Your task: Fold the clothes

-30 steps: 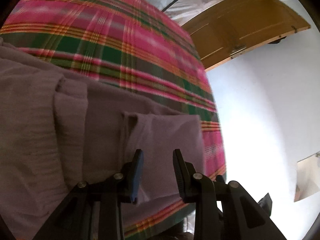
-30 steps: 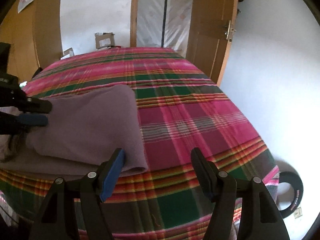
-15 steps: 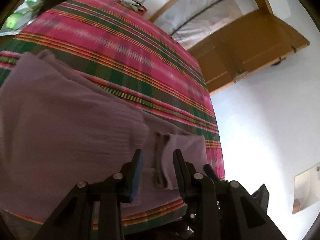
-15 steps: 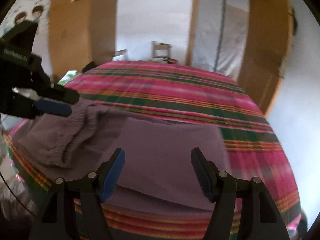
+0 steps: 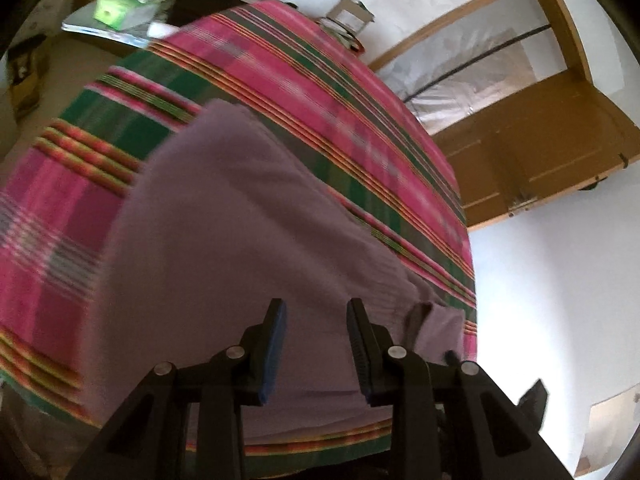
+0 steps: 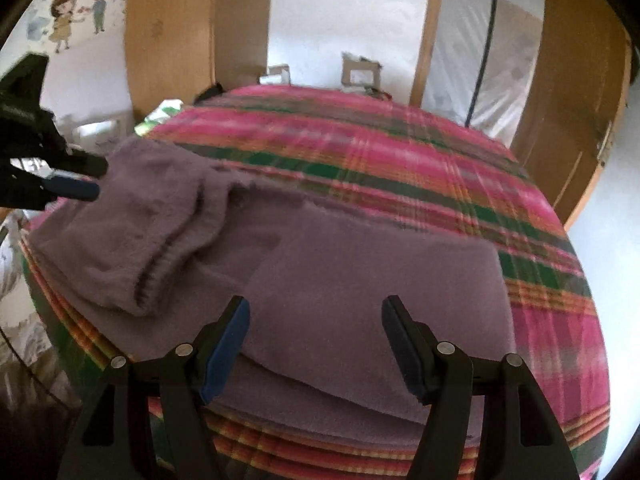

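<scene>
Both grippers have swung leftward along the mauve fleece garment (image 6: 360,280) since a second ago; the left gripper (image 5: 316,344) now hovers over its wide body instead of the folded end, jaws partly apart, gripping nothing; the right gripper (image 6: 316,344) hangs wide open and empty above the folded-over flap, so a fold looks laid and the next one likely starts at the ribbed cuff (image 6: 160,276); the garment lies on the near edge of the plaid bedspread (image 6: 440,160); beyond the bedspread sit cardboard boxes (image 6: 360,74) and a wooden door (image 5: 532,148); nothing blocks the way.
</scene>
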The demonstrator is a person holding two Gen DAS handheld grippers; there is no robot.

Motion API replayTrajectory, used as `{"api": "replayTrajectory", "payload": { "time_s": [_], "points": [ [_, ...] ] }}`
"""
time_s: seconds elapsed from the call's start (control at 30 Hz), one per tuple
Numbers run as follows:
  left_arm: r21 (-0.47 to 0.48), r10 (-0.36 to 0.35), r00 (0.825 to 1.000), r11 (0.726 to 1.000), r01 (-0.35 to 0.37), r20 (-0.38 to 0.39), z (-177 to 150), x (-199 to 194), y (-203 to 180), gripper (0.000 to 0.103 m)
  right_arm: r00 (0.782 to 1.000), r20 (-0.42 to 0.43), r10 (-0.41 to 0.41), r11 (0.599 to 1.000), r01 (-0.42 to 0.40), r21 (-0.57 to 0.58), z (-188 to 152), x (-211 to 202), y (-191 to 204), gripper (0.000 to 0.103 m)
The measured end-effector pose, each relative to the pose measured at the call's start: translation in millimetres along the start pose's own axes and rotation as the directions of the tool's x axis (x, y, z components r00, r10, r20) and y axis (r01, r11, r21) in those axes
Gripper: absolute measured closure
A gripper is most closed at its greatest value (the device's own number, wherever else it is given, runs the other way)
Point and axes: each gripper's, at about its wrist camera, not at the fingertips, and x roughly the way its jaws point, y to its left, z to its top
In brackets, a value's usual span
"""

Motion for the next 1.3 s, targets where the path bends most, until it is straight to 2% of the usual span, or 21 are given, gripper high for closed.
{"api": "replayTrajectory", "payload": {
  "time_s": [0.13, 0.3, 0.53, 0.7, 0.8, 0.93, 1.03, 1.3],
  "points": [
    [-0.044, 0.037, 0.999, 0.998, -0.036, 0.02, -3, -12, 24, 0.071, 0.998, 0.043, 0.043, 0.999, -0.043, -0.02, 10, -4, 8, 0.033],
    [-0.067, 0.061, 0.998, 0.996, -0.062, -0.024, -17, -18, 53, 0.071, 0.998, -0.012, 0.066, 0.998, -0.066, -0.013, 6, 10, 19, 0.033],
    [-0.057, 0.026, 0.999, 0.998, -0.028, -0.031, -33, -28, 63, 0.071, 0.997, -0.044, 0.068, 0.997, -0.069, -0.017, 1, 17, 23, 0.033],
    [-0.022, 0.017, 0.999, 1.0, -0.018, -0.032, -41, -29, 60, 0.071, 0.997, -0.003, 0.076, 0.997, -0.076, 0.007, 8, 7, 21, 0.033],
    [-0.021, 0.013, 0.999, 1.0, -0.013, -0.034, -41, -30, 60, 0.071, 0.993, 0.044, 0.114, 0.992, -0.116, 0.055, 23, 4, 14, 0.033],
    [-0.005, 0.025, 0.999, 1.0, -0.025, -0.038, -40, -29, 57, 0.071, 0.977, 0.041, 0.208, 0.973, -0.211, 0.093, 48, 18, 8, 0.033],
    [0.001, 0.038, 0.999, 0.999, -0.038, -0.039, -39, -29, 54, 0.071, 0.973, 0.032, 0.229, 0.972, -0.23, 0.053, 65, 30, 16, 0.039],
    [0.027, 0.058, 0.998, 0.998, -0.057, -0.036, -37, -28, 50, 0.071, 0.958, 0.017, 0.286, 0.956, -0.284, -0.068, 90, 52, 51, 0.043]
  ]
}}
